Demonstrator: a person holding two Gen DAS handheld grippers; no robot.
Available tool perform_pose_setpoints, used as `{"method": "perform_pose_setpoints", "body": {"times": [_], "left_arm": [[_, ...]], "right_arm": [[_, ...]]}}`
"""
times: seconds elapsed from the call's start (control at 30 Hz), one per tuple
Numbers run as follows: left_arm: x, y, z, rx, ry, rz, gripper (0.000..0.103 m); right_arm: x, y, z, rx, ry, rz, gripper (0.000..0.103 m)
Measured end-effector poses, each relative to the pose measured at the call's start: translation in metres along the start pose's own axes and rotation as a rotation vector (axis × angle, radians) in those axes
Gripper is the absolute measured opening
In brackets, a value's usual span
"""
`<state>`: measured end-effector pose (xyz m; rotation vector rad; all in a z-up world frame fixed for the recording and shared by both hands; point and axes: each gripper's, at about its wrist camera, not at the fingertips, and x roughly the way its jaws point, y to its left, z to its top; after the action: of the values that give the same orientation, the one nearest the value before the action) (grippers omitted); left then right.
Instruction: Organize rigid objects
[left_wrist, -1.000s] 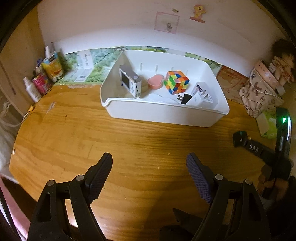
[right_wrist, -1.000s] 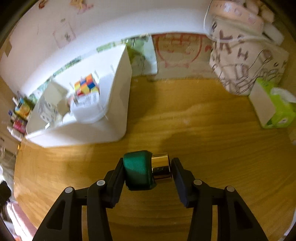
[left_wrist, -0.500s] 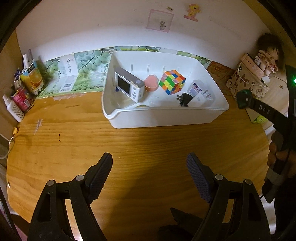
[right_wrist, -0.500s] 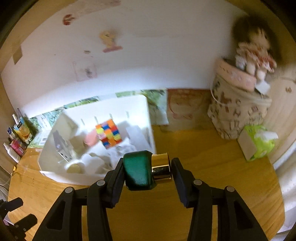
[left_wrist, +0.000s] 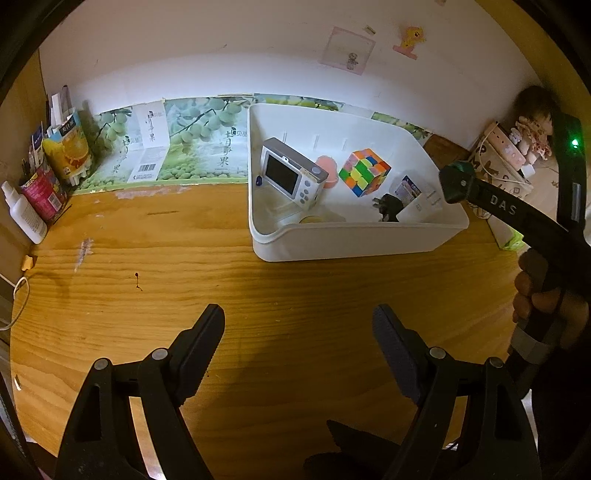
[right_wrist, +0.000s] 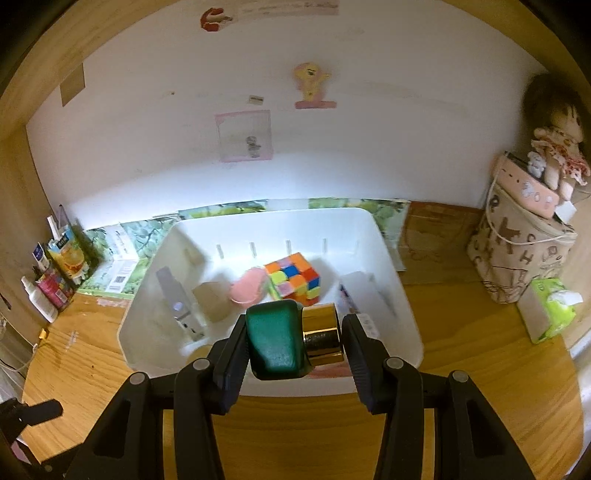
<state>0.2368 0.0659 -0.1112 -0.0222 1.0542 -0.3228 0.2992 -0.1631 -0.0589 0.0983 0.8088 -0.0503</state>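
— What's on the tabletop (left_wrist: 110, 266)?
— A white bin (left_wrist: 354, 240) near the back edge, against the white wall (right_wrist: 147, 129); a camera (left_wrist: 291, 173) and puzzle cube (left_wrist: 364, 171) lie inside.
— And the tools?
— The right gripper (right_wrist: 294, 341) pinches a green bottle with a gold cap (right_wrist: 275, 339) above the bin's front rim. The left gripper (left_wrist: 298, 330) hangs spread over bare wood.

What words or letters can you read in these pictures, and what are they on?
"DAS" on the black right gripper arm, seen from the left wrist.
Big letters such as "H" and "K" on the beige cloth bag.
Chinese writing and a barcode on the grape-print cartons; too small to read surely.
Labels on the bottles at left and the small pack in the white bin: too blurred.
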Motion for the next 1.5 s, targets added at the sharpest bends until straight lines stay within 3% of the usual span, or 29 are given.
{"method": "perform_pose_setpoints", "body": {"times": [0.13,0.23,0.4,0.5,0.97,1.3,1.5], "left_arm": [[-0.004,0.004,-0.002,-0.006,-0.005,-0.005,0.084],[-0.010,0.006,-0.003,-0.017,-0.024,-0.003,0.084],[-0.021,0.005,-0.005,-0.046,-0.061,0.009,0.084],[-0.030,0.001,-0.005,-0.056,-0.090,0.021,0.084],[-0.086,-0.033,-0.003,-0.102,-0.229,0.070,0.084],[-0.116,-0.054,-0.023,-0.071,-0.298,0.206,0.085],[-0.122,-0.059,-0.037,-0.052,-0.304,0.228,0.085]], "right_arm": [[0.003,0.007,0.000,0.008,0.006,0.022,0.052],[-0.003,0.008,0.000,0.009,-0.016,0.028,0.069],[-0.014,0.011,0.000,-0.007,-0.018,0.037,0.070],[-0.024,0.010,-0.004,-0.004,-0.015,0.055,0.081],[-0.105,-0.001,-0.044,-0.010,0.100,0.142,0.083],[-0.161,0.009,-0.071,-0.086,0.076,0.171,0.084],[-0.178,0.010,-0.080,-0.082,0.049,0.135,0.084]]}}
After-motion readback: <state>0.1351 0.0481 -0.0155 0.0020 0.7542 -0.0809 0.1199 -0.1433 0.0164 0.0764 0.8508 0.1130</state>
